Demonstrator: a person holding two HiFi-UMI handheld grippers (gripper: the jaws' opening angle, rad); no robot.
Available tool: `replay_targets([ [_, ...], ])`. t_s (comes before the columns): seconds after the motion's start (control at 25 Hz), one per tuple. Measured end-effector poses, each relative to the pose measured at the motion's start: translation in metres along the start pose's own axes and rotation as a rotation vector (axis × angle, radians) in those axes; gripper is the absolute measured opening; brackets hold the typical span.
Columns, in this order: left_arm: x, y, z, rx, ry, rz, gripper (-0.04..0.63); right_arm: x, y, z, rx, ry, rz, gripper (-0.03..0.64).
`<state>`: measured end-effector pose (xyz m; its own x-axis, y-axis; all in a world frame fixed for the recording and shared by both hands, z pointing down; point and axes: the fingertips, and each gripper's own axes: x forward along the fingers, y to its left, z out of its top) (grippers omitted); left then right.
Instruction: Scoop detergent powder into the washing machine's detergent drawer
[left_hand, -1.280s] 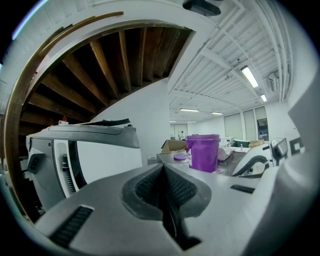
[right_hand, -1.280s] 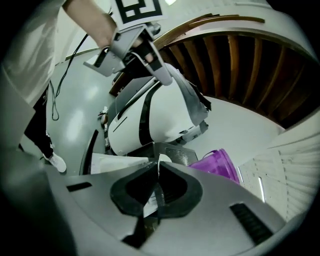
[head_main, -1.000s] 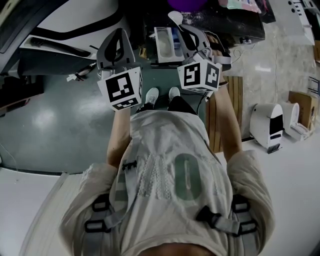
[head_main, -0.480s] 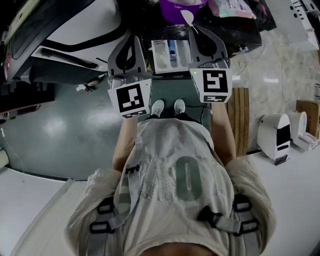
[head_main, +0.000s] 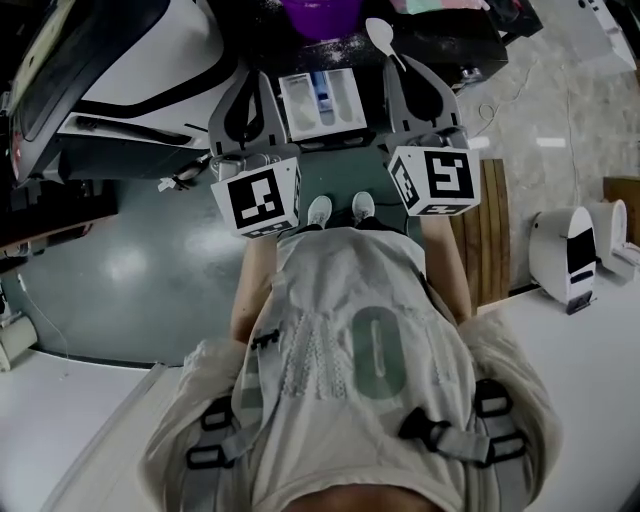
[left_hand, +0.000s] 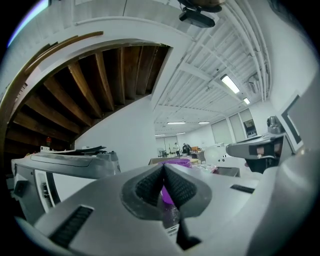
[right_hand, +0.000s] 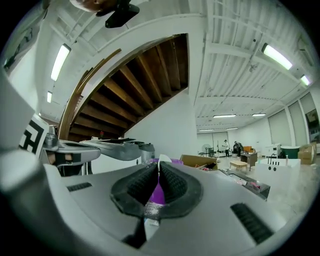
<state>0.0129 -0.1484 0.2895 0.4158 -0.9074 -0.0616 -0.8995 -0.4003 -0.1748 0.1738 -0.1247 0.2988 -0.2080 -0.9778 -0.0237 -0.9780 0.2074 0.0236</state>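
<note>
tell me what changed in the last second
Both grippers drifted to the person's right against the detergent drawer: the right gripper, shut on the white spoon, came off the drawer's right side, carrying the spoon from the purple bowl's left to its right; the left gripper neared the drawer's left edge. Both stayed shut; nothing let go.

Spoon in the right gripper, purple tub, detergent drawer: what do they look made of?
The spoon looks like smooth white plastic, one plain piece. The tub seems plastic too, evenly purple throughout. The drawer is probably moulded white plastic, judging by its thin divider walls, with a blue insert.
</note>
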Motion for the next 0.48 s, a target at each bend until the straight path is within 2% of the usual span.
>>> replay_targets([
  [0.48,-0.002,-0.017,0.001,-0.007,0.007,0.023,0.020,-0.034,-0.014,-0.016,0.034,0.025,-0.012,0.011],
])
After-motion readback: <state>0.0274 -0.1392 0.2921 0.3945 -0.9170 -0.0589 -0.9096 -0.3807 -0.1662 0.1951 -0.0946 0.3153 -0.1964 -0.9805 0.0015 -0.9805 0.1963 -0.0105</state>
